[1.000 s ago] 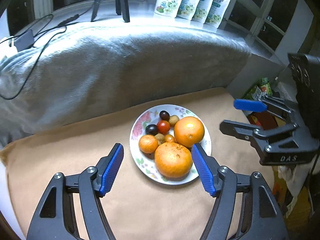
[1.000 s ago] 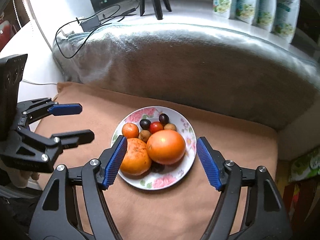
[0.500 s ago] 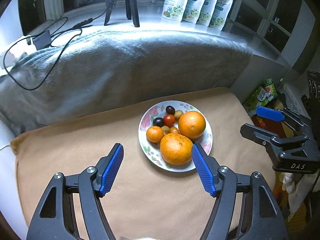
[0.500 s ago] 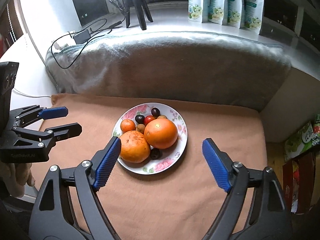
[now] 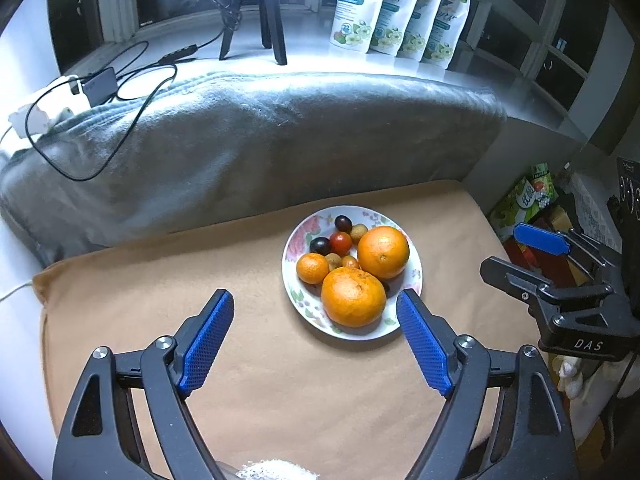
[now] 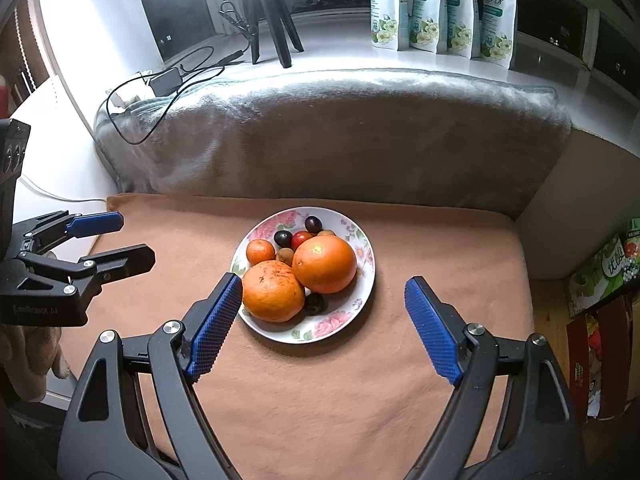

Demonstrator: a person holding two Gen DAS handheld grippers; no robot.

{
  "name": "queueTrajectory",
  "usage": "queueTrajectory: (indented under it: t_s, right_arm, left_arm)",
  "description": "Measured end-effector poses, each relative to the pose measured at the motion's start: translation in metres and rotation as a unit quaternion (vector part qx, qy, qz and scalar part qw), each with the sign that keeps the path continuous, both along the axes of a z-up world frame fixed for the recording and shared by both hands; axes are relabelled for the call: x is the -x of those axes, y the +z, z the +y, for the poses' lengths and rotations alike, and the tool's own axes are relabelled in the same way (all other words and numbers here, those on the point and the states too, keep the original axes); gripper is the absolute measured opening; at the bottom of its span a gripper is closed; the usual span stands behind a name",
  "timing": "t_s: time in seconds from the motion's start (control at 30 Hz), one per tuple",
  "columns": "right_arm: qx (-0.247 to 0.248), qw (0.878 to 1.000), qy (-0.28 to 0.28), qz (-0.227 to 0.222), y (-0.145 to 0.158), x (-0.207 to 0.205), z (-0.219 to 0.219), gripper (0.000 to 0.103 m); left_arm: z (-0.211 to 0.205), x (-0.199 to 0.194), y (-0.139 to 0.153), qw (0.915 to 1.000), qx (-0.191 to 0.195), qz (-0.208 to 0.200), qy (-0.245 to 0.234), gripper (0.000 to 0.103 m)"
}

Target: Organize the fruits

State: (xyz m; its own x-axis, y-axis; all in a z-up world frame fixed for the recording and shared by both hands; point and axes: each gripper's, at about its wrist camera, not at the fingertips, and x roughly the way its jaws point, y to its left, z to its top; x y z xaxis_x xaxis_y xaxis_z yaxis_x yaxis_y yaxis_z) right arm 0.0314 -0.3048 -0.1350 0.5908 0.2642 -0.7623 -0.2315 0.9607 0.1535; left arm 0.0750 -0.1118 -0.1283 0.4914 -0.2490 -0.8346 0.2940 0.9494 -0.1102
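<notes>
1. Left wrist view: my left claw [image 5: 315,340] has just been opening; its jaws now stand apart, empty, and back from the floral plate [image 5: 416,276].
2. My right claw [image 6: 324,324] is likewise apart, empty.
3. Every fruit sits on the plate, so sorting looks done: dimpled orange [image 5: 383,251], rough mandarin [image 5: 353,297], glossy grapes.
4. Plate rests on a soft tan cushion [image 5: 160,272].

My left gripper [image 5: 316,320] is black, with triangular cut-outs in its arms, silver screw heads at the pivots and blue cross-hatched pads [image 5: 206,344]; my right gripper [image 6: 324,320] matches it. Seen from the left, the right one carries white letters "DAS". A pale knitted glove [image 5: 272,473] shows below
</notes>
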Motion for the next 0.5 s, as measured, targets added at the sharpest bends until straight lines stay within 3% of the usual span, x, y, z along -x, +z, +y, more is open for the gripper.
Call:
queueTrajectory:
  t_s: [0.5]
  right_arm:
    - [0.002, 1.000, 0.003, 0.000, 0.0021, 0.0035, 0.0012, 0.086]
  left_arm:
    - [-0.0008, 0.0055, 0.0073, 1.0000, 0.007, -0.005, -0.002, 0.084]
